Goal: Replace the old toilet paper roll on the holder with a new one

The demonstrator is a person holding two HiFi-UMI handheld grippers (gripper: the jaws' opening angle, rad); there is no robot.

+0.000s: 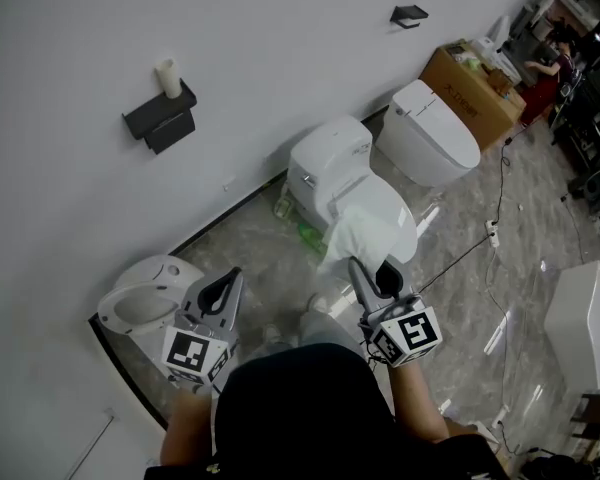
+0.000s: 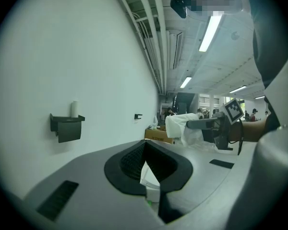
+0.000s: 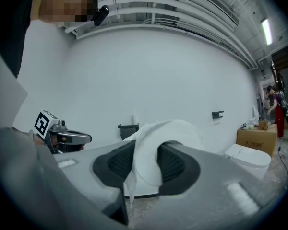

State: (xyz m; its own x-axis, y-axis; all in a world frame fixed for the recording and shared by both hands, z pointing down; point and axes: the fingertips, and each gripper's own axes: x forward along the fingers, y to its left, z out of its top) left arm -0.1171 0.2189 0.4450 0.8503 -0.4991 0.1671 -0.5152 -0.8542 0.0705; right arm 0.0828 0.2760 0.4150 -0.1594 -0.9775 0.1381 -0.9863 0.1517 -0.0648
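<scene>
A black wall holder [image 1: 160, 120] carries a small pale roll [image 1: 168, 78] standing upright on its top shelf. My right gripper [image 1: 375, 271] is shut on a white toilet paper roll [image 1: 365, 230] with a loose sheet hanging from it, held out over the floor well short of the wall. In the right gripper view the paper roll [image 3: 158, 150] fills the gap between the pads, and the holder [image 3: 128, 130] shows behind it. My left gripper [image 1: 224, 286] is shut and empty, level with the right one. From the left gripper view the holder [image 2: 67, 127] lies far off to the left.
Two white toilets [image 1: 340, 183] [image 1: 430, 133] stand against the wall, and a round white bowl [image 1: 140, 306] sits at lower left. A cardboard box [image 1: 472, 88], a second black wall fixture [image 1: 408, 14], a floor cable [image 1: 495, 228] and a white unit [image 1: 580, 333] lie to the right.
</scene>
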